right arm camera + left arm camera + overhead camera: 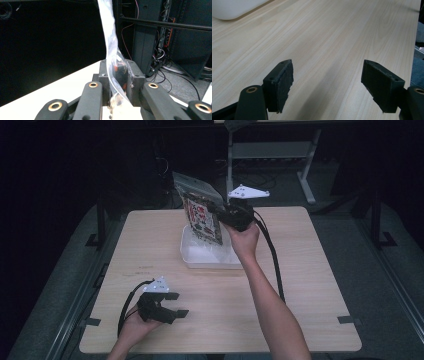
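Wood table (280, 310) fills the middle of the high view, dark floor around it. At its near left the left gripper (181, 304) rests low in the person's left hand (134, 327), jaws spread wide and empty; the left gripper view shows bare wood between the two pads (284, 82) and a corner of the white tray (234, 10) at top left. Further right, past the table's middle, the tray (192, 257) sits on the wood. Above it hangs a clear bag (200, 212) with red and white printed contents, tilted, its lower end over the tray. The right gripper (219, 210) is clenched on the bag's right edge; in the right gripper view the plastic (110, 32) rises from between the closed jaws.
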`<state>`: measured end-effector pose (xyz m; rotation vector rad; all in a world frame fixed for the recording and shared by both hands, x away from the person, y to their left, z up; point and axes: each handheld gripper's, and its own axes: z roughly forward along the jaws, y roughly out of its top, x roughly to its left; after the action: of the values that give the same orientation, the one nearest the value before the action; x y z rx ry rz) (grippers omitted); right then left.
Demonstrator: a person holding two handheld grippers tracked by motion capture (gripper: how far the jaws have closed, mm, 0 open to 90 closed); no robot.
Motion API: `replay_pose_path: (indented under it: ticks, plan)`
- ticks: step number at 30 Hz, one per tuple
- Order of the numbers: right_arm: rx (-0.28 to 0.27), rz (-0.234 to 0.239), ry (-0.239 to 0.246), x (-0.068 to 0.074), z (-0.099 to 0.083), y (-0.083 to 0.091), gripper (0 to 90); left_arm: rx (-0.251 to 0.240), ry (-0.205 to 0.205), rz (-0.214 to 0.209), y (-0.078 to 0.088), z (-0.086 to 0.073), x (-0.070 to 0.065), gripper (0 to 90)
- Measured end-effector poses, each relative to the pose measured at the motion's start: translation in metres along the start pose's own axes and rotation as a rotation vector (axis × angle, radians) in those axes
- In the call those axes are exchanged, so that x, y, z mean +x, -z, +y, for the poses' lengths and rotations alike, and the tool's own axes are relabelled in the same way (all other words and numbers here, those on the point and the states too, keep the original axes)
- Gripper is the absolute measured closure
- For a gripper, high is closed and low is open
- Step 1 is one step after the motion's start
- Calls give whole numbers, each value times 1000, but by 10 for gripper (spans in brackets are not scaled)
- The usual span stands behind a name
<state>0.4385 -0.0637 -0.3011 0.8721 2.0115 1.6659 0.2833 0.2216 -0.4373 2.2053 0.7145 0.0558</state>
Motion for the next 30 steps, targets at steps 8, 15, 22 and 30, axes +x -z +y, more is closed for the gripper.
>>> replay_pose_path:
  ticks: [8, 15, 22, 30]
  plan:
    - [20, -1, -27, -11, -24, -10, 767, -3, 8, -4, -1, 0, 1, 240]
    - [15, 7, -29, -14, -38, -12, 761, -6, 14, -5, -1, 0, 2, 238]
    - [36, 18, -28, -16, -44, -9, 752, -10, 16, -8, -1, 0, 1, 237]
    - [80, 12, -30, -20, -49, -4, 748, -17, 20, -11, -1, 1, 1, 234]
